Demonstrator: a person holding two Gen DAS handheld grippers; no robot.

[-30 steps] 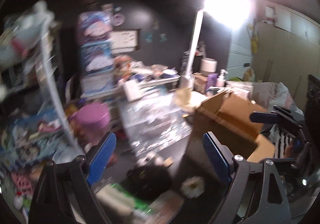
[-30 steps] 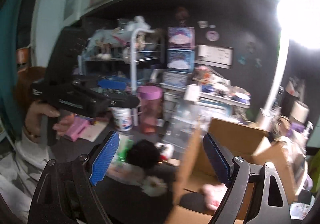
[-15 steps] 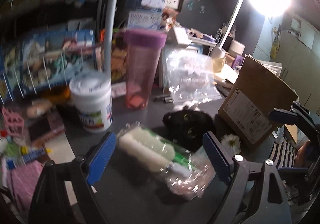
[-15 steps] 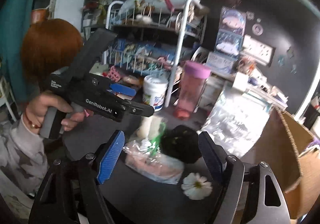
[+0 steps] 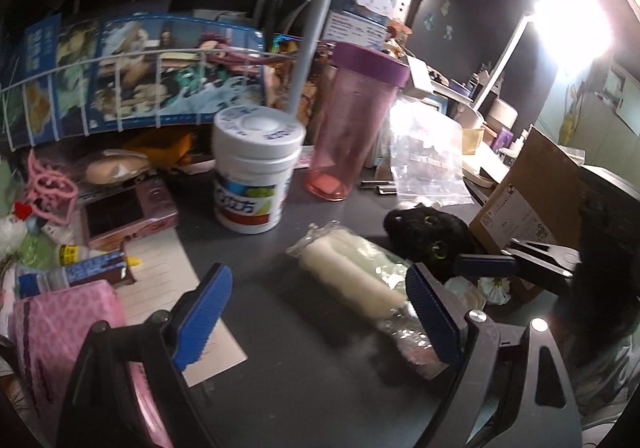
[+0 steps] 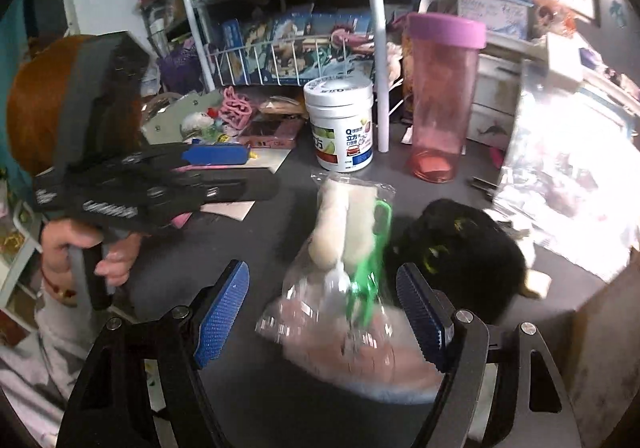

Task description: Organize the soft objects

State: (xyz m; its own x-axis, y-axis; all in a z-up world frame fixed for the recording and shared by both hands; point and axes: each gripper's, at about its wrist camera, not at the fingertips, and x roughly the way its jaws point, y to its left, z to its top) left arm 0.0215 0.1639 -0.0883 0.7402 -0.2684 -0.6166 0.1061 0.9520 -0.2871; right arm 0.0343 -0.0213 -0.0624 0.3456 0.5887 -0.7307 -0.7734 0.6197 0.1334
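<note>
Both tools angled down over desk (image 5: 320, 388), right tool (image 6: 322, 308) apart astride bagged toy (image 6: 344, 288), left tool (image 5: 316, 312) apart, empty.

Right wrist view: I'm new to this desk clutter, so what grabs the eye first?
A clear plastic bag of pale soft rolls lies on the dark desk, between the open jaws of the right gripper. A black plush sits right of it; a pink tumbler and a white tub stand behind.

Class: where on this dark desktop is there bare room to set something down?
Bare desktop lies between the note paper and the bagged rolls. Crowded elsewhere: white tub, pink tumbler, black plush, cardboard box.
</note>
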